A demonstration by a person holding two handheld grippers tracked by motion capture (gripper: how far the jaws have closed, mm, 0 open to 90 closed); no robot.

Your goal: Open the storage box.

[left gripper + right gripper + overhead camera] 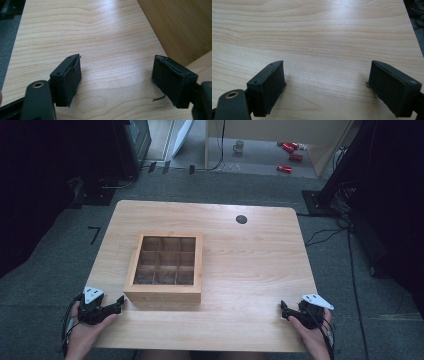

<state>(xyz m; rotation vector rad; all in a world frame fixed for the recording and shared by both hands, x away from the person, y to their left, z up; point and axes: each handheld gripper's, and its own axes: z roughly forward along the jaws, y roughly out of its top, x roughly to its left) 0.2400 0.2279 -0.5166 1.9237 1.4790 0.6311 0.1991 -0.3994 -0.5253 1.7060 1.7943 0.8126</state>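
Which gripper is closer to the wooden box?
The left gripper, beside the wooden box's near-left corner; the right gripper sits well off to the other side, near the table's right edge.

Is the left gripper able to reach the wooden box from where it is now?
Probably yes. The left gripper is open, just beside the wooden box near its front corner, and only bare table lies between them.

Pale wood-grain table (250, 270), smooth with a soft sheen – light glares off it at the upper middle of the right gripper view. Wooden box (165, 292), darker and matt. Gripper pads (71, 83) – black, dull, slightly rough-faced. Grey carpet-like floor (45, 270).
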